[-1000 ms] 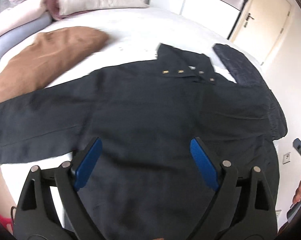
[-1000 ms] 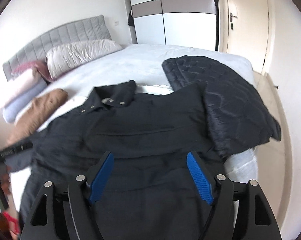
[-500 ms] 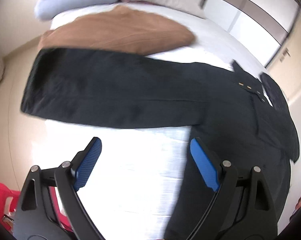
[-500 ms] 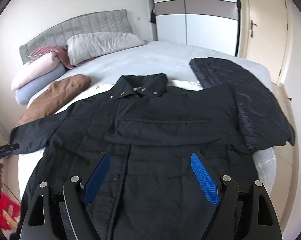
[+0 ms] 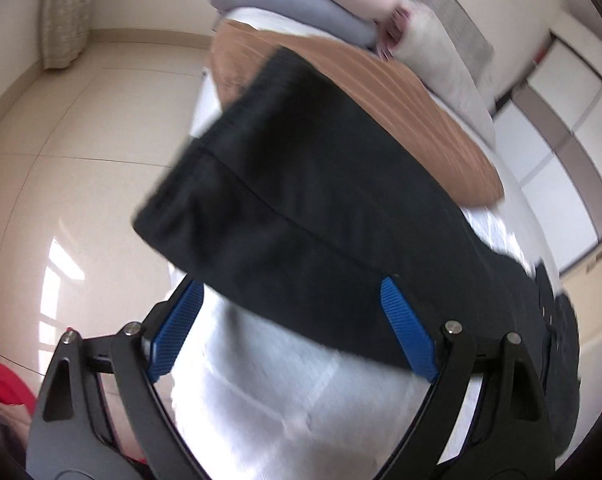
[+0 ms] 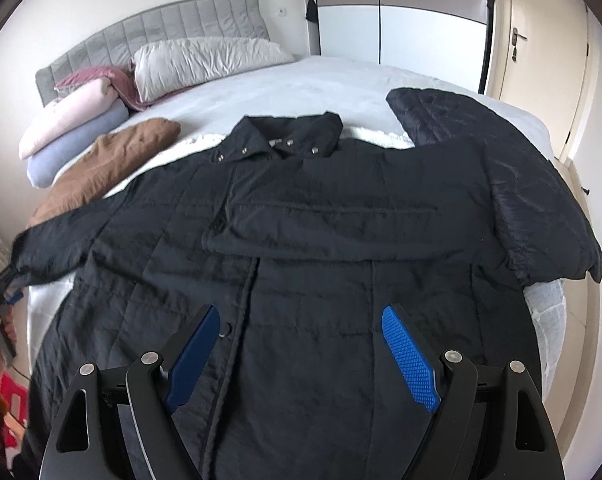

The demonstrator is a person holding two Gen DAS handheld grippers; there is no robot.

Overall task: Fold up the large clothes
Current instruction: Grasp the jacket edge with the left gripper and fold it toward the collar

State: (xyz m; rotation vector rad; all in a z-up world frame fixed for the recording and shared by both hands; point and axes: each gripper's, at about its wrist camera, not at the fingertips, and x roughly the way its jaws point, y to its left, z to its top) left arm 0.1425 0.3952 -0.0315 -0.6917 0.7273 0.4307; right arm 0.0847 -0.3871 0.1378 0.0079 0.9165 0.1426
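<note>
Here, black coat (image 6: 321, 240) flat on bed (image 6: 301, 84), both hand-held grippers, left (image 5: 289, 300) and right (image 6: 301, 332), spread wide, empty.

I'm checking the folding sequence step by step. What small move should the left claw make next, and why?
Probably ease the left claw forward and close it on the cuff of the black jacket's outstretched sleeve. The other sleeve already lies folded across the chest, while this one hangs past the bed edge, and the open claw sits right at it. The right claw hovers open over the hem.
</note>
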